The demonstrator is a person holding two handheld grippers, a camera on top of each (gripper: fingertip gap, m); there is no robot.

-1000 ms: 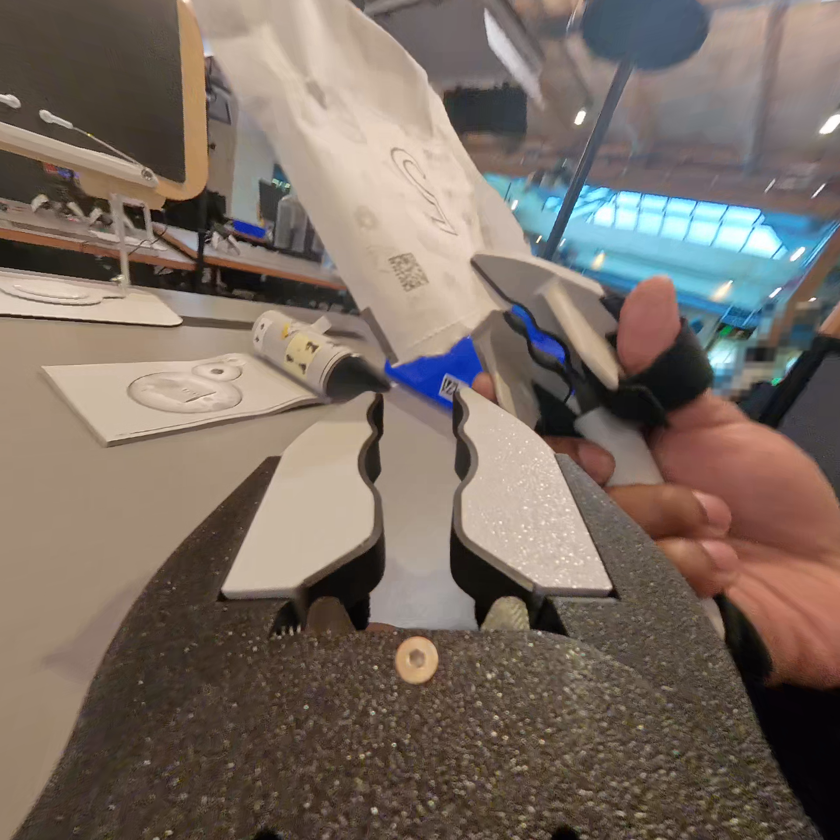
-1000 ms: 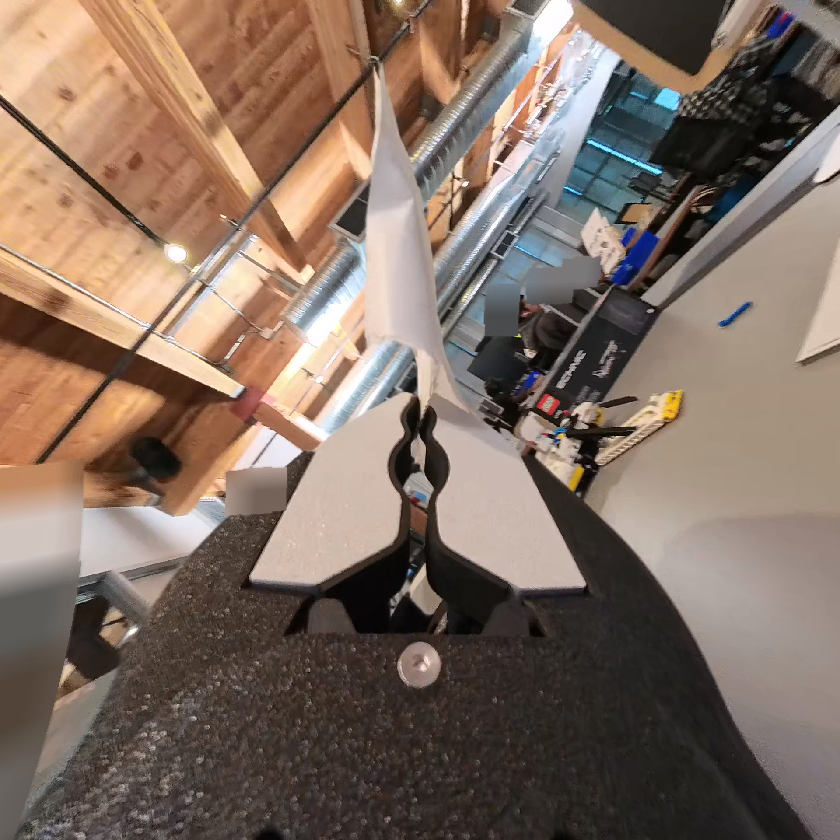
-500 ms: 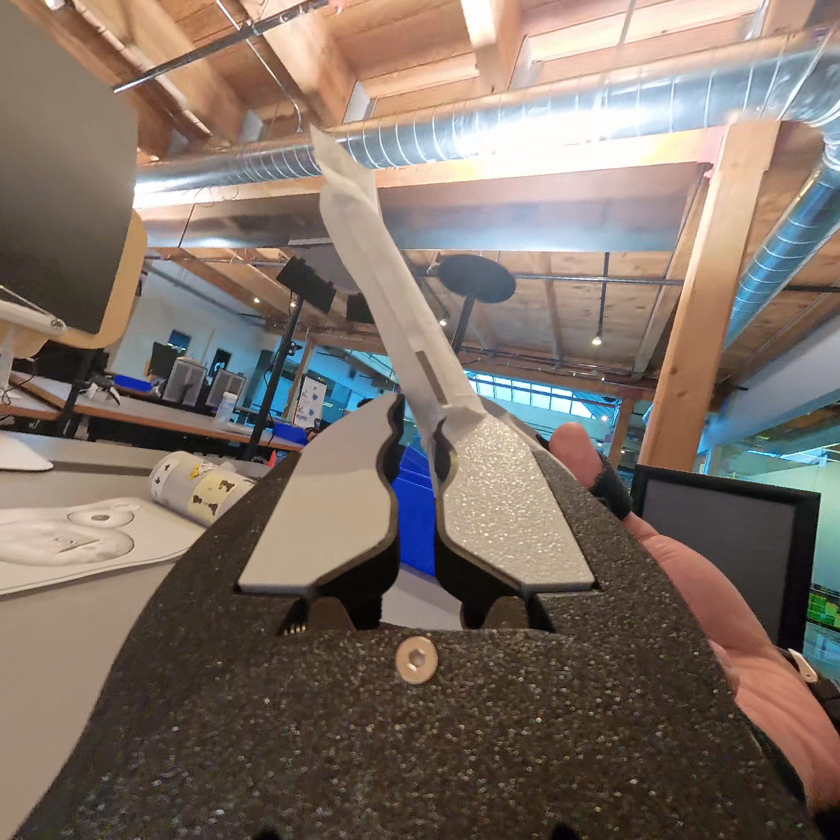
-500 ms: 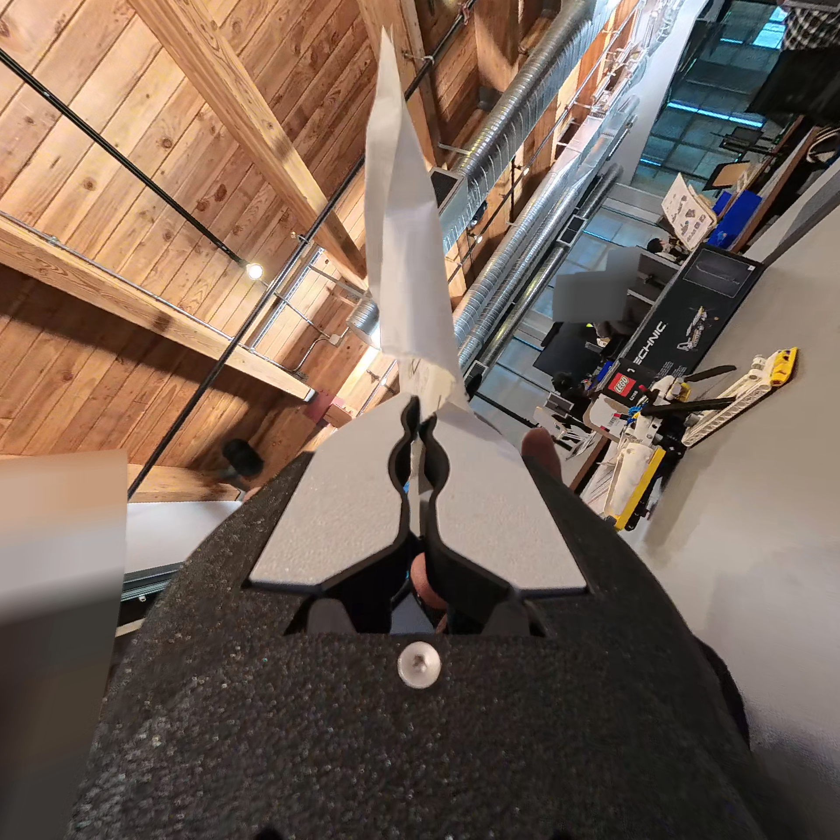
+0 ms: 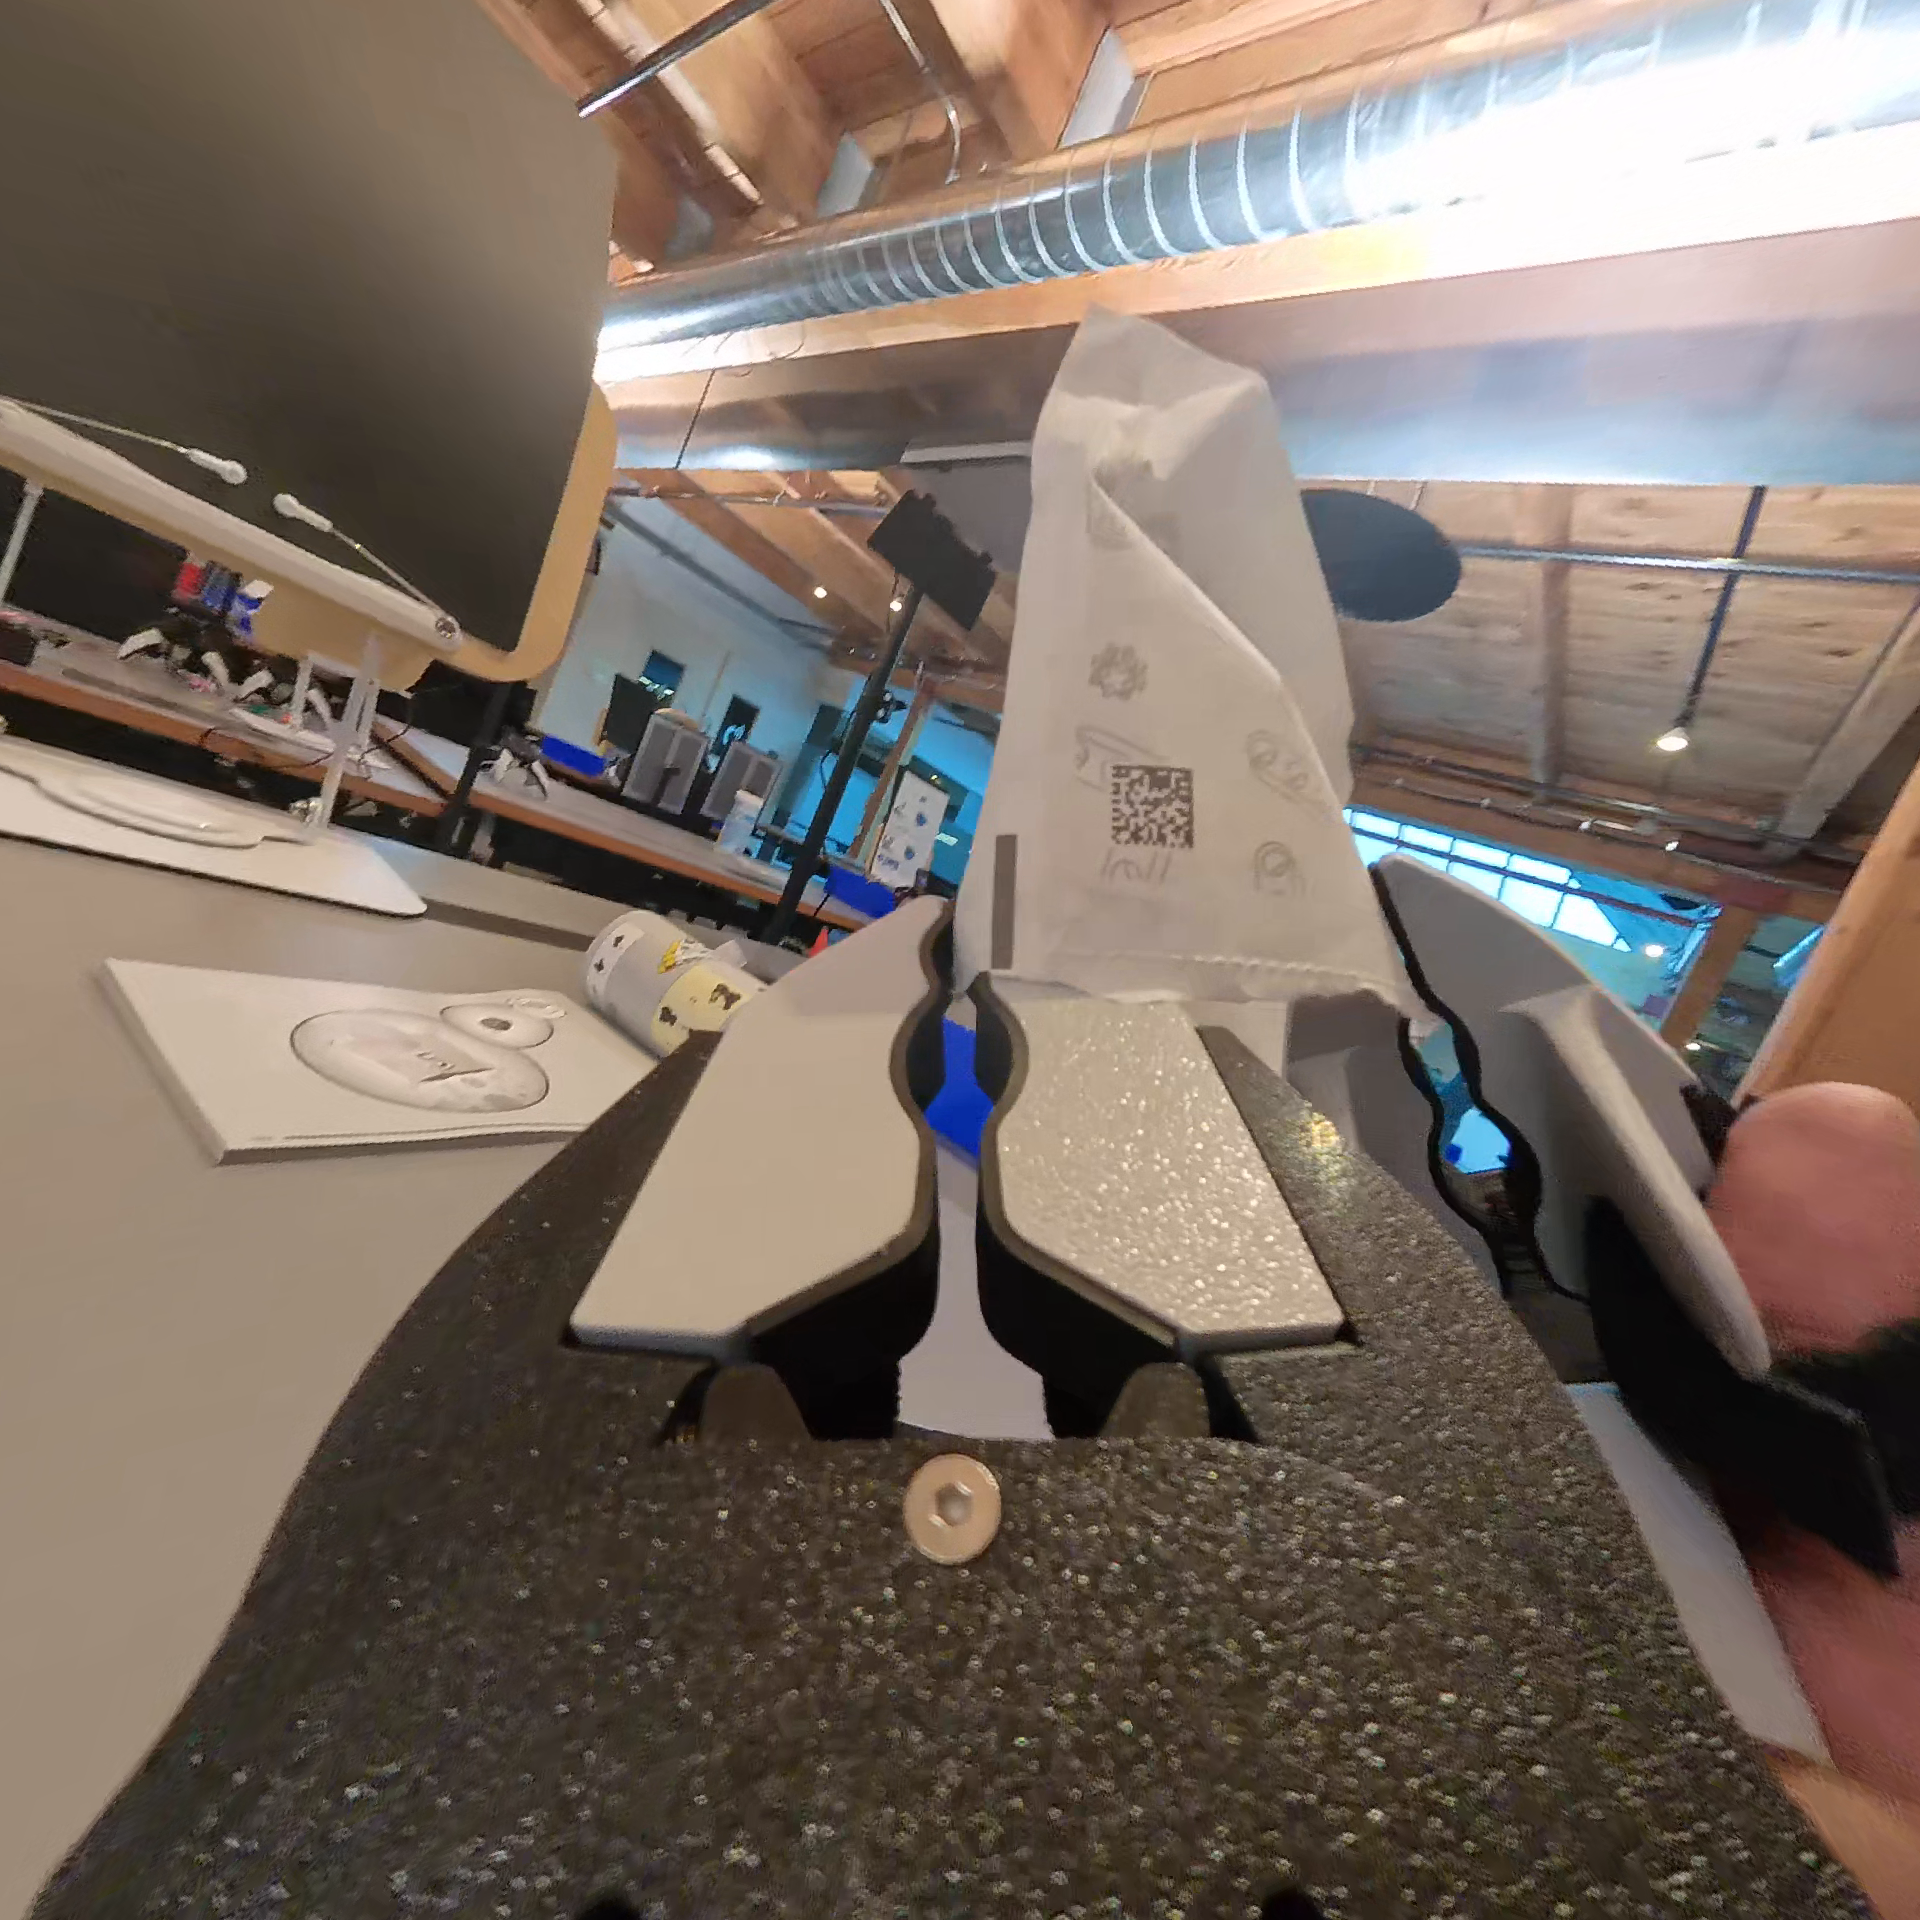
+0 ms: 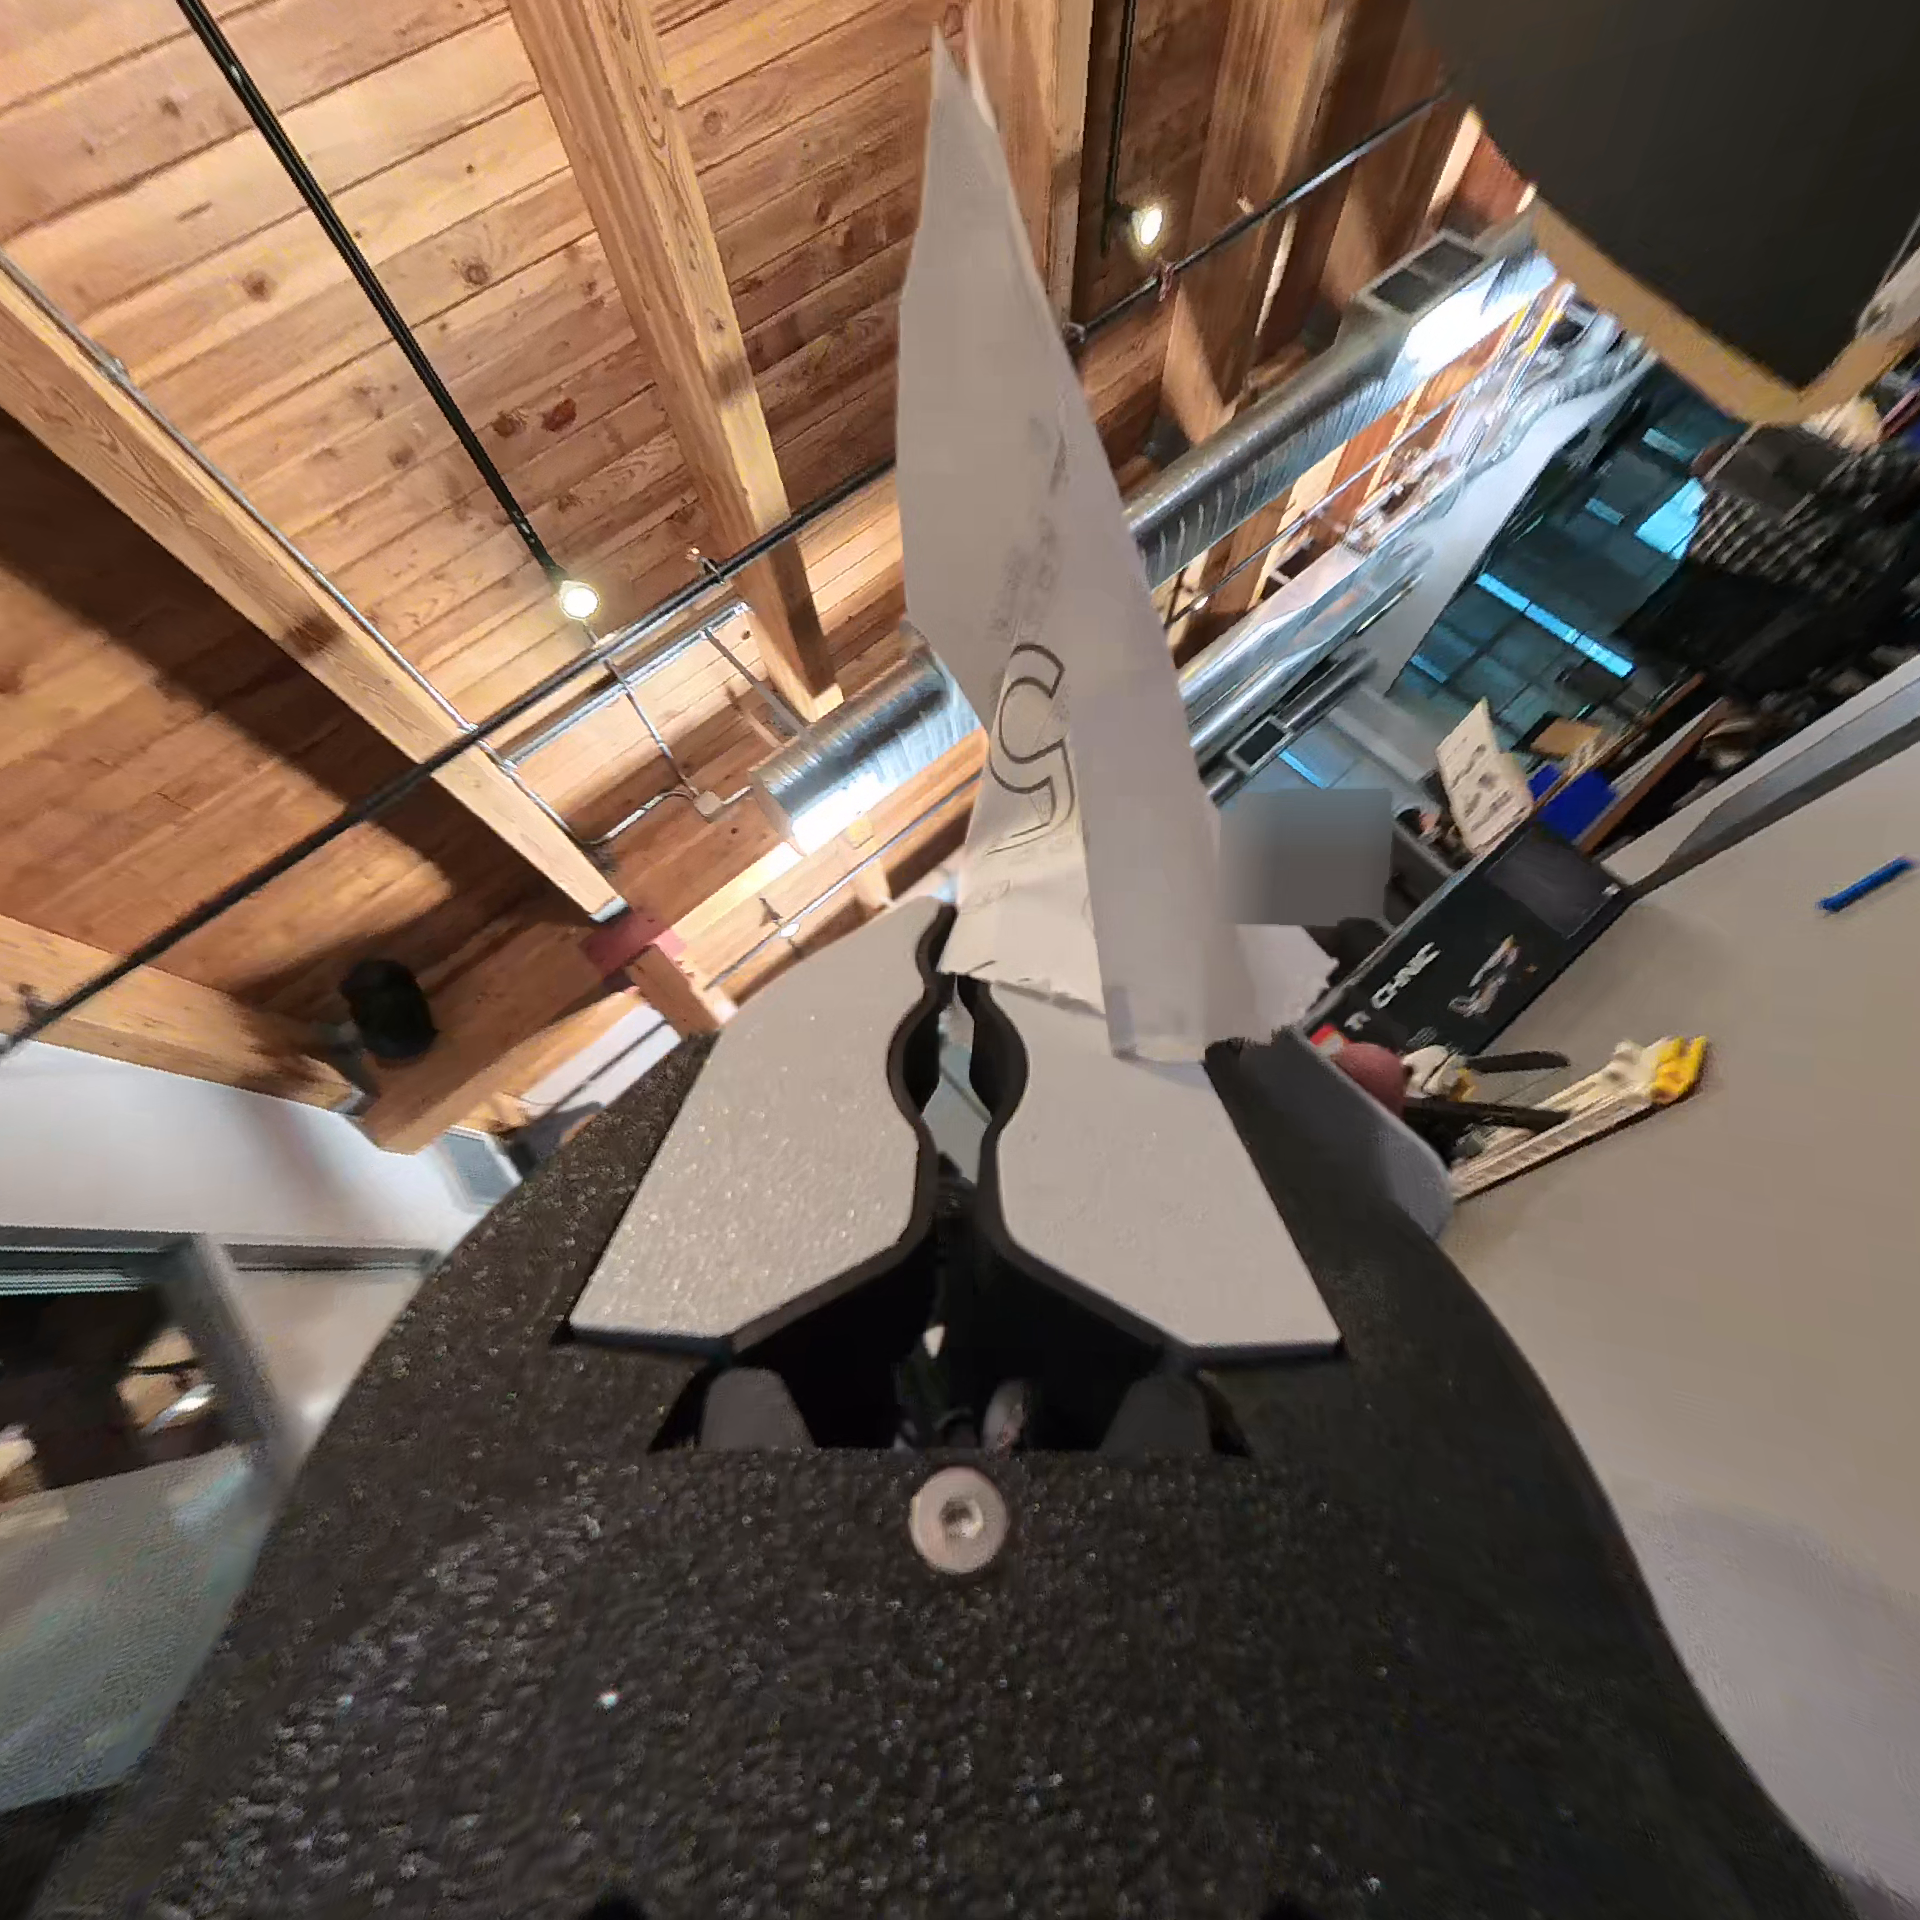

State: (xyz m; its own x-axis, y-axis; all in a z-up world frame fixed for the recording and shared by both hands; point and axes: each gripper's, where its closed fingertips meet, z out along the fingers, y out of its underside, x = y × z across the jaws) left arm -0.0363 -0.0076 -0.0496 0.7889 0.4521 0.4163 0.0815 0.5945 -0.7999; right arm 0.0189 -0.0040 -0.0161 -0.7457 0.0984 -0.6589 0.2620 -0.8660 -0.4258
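A white paper bag (image 5: 1164,727) with printed drawings and a square code stands up in the air between my two grippers. My left gripper (image 5: 956,966) is shut on the bag's lower left corner. The right gripper (image 5: 1403,987) shows at the right of the left wrist view, at the bag's lower right corner, with a hand behind it. In the right wrist view my right gripper (image 6: 951,971) is shut on a torn lower corner of the same bag (image 6: 1018,582), which rises towards the wooden ceiling.
On the grey table (image 5: 208,1299) lie a white booklet (image 5: 384,1049) and a roll with yellow labels (image 5: 665,977). A dark screen on a stand (image 5: 260,312) is at the left. A black box (image 6: 1455,956), a toy model (image 6: 1558,1091) and a small blue piece (image 6: 1865,883) show in the right wrist view. About 7 centimeters separates my left fingertips from my right.
My left gripper was open below the bag, rose to it and closed on its lower left corner. My right gripper stayed shut on the bag throughout.
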